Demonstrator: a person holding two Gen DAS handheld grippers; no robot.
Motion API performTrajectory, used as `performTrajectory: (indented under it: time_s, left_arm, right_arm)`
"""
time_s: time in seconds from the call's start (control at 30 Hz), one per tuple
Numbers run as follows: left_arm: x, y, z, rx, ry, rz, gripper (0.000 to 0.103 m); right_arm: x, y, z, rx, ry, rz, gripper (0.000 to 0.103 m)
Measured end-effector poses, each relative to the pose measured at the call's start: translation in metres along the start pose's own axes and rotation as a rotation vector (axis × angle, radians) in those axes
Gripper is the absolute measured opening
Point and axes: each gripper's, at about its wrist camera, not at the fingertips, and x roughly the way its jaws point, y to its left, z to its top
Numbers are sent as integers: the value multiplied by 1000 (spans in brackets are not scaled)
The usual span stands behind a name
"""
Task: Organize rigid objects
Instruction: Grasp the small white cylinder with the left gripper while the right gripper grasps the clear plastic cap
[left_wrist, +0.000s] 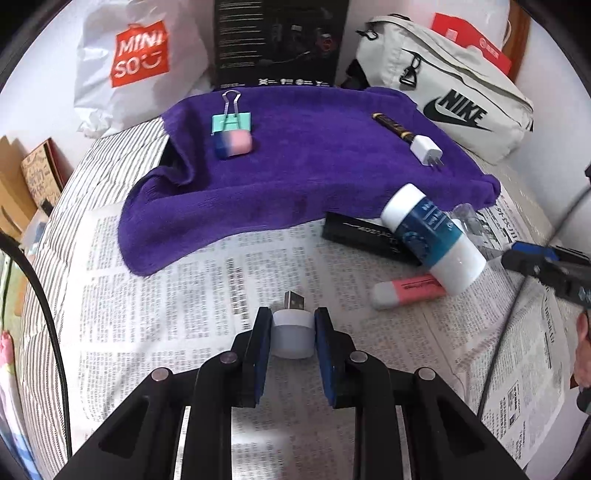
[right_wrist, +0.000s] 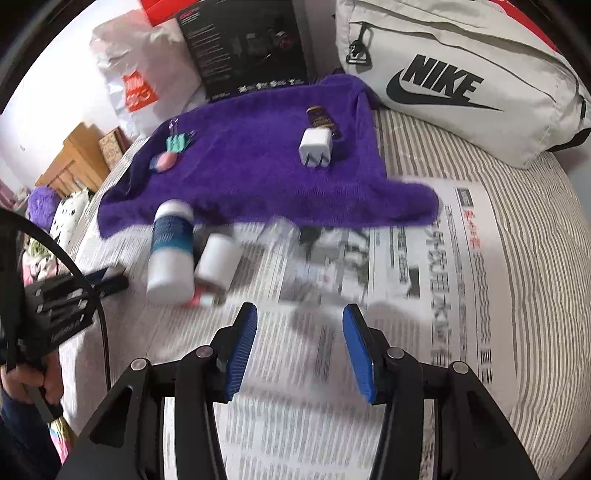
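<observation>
My left gripper (left_wrist: 291, 317) is shut on a small white USB plug light (left_wrist: 291, 334), its metal plug pointing away over the newspaper. A purple towel (left_wrist: 295, 155) holds a teal binder clip (left_wrist: 231, 118), a pink-and-blue eraser (left_wrist: 233, 144), a dark pen (left_wrist: 391, 127) and a white charger (left_wrist: 426, 149). Beside the towel lie a white bottle with a blue label (left_wrist: 432, 236), a black box (left_wrist: 365, 236) and a pink highlighter (left_wrist: 406, 291). My right gripper (right_wrist: 299, 321) stands open over the newspaper with nothing between its fingers. The bottle (right_wrist: 171, 247) lies to its left.
A white Nike bag (left_wrist: 454, 99), a black carton (left_wrist: 280, 40) and a white shopping bag (left_wrist: 136, 59) line the back. Newspaper (right_wrist: 424, 277) covers a striped bed sheet (right_wrist: 524, 258). A black cable (left_wrist: 40, 288) runs down the left. A hand (right_wrist: 40, 373) holds the left gripper's handle.
</observation>
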Motion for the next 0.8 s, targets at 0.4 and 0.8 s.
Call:
performTrajectory:
  time_s: [0.4,0.8]
  left_arm:
    - [-2,7,-1,-35,-6,-42,23]
    - [-4,8,-3,-28,-12,-55,23]
  right_arm:
    - [31,10,40,92,-26,10,48]
    - [37,7,32,34,-8,-59,37]
